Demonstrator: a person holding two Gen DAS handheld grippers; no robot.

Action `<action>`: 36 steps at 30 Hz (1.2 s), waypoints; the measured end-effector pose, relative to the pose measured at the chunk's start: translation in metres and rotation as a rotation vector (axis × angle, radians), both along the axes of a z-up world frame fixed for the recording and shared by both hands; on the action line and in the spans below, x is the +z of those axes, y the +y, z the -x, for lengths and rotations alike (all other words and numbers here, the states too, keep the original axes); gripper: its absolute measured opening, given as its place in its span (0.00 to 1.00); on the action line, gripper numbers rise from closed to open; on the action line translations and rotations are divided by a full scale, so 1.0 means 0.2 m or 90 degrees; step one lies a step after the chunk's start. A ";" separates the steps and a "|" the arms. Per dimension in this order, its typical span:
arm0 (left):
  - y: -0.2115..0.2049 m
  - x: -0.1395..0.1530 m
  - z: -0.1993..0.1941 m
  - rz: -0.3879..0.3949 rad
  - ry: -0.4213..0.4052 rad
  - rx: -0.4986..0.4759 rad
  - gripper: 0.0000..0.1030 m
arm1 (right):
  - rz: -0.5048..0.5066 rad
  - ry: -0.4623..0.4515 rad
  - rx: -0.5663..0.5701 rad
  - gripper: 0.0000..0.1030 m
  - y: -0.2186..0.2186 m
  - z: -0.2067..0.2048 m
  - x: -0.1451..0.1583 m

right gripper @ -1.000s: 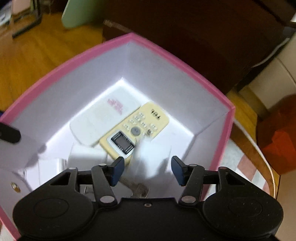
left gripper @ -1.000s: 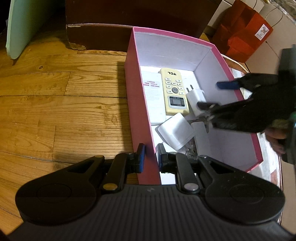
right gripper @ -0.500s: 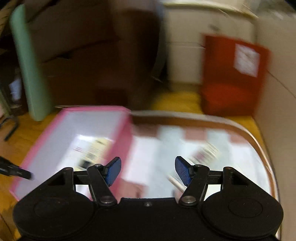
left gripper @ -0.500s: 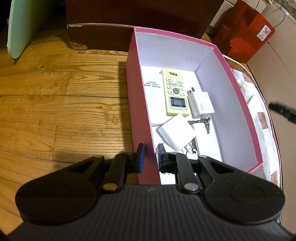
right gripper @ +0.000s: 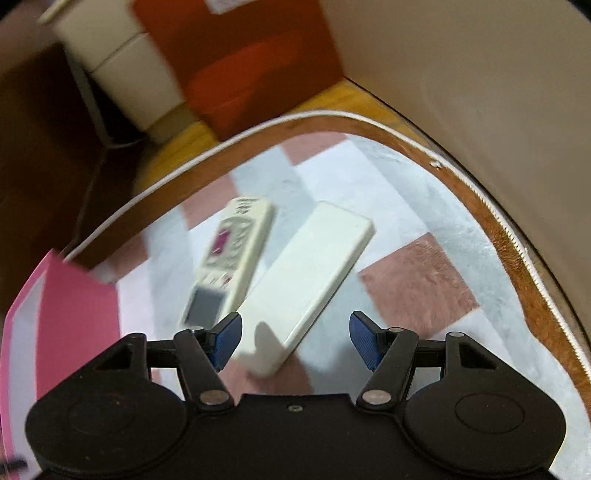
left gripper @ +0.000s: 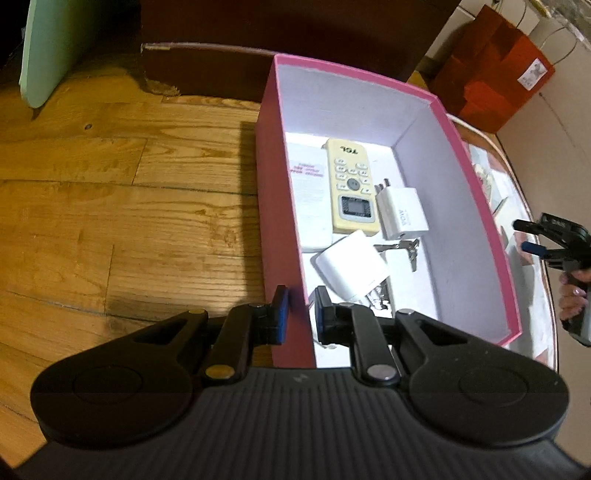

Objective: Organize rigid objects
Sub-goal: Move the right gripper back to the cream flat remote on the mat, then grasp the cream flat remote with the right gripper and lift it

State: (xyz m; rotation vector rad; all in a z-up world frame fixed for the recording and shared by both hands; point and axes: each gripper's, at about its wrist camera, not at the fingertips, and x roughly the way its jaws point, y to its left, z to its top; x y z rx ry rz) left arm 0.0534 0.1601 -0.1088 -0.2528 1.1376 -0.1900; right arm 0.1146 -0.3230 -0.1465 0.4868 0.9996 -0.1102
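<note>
My left gripper point(left gripper: 300, 314) is shut on the near left wall of the pink box point(left gripper: 280, 206). Inside the box lie a yellow TCL remote point(left gripper: 351, 184), a white remote point(left gripper: 308, 192) under it, a white charger point(left gripper: 402, 212), a second white plug point(left gripper: 352, 271) and keys point(left gripper: 400, 247). My right gripper point(right gripper: 295, 339) is open and empty above the table, over the near end of a white remote lying face down point(right gripper: 314, 273). A cream remote with purple buttons point(right gripper: 231, 258) lies just left of it. The right gripper also shows in the left wrist view point(left gripper: 543, 240).
The box's pink corner point(right gripper: 66, 306) is at the left of the right wrist view. The table has a pink and grey checked cloth point(right gripper: 417, 288) and a curved brown rim point(right gripper: 517, 251). A red paper bag point(left gripper: 495, 77) and dark furniture point(left gripper: 258, 33) stand beyond on the wooden floor point(left gripper: 110, 206).
My right gripper has left the box, swung right and come down over the two remotes on the table, still open. My left gripper has kept its hold on the box wall.
</note>
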 end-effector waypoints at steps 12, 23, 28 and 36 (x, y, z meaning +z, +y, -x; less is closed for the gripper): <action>-0.02 0.01 0.01 -0.013 -0.010 -0.005 0.12 | 0.091 0.057 0.006 0.74 0.07 -0.23 -0.08; -0.01 0.01 0.01 -0.013 -0.012 -0.009 0.12 | 0.234 0.003 0.135 0.67 0.23 -0.19 -0.11; -0.03 0.02 0.01 -0.030 -0.017 -0.014 0.12 | 0.202 -0.032 0.215 0.57 0.22 -0.03 -0.10; -0.02 0.01 0.01 -0.022 -0.011 -0.010 0.12 | 0.233 -0.016 0.258 0.56 0.26 0.13 -0.08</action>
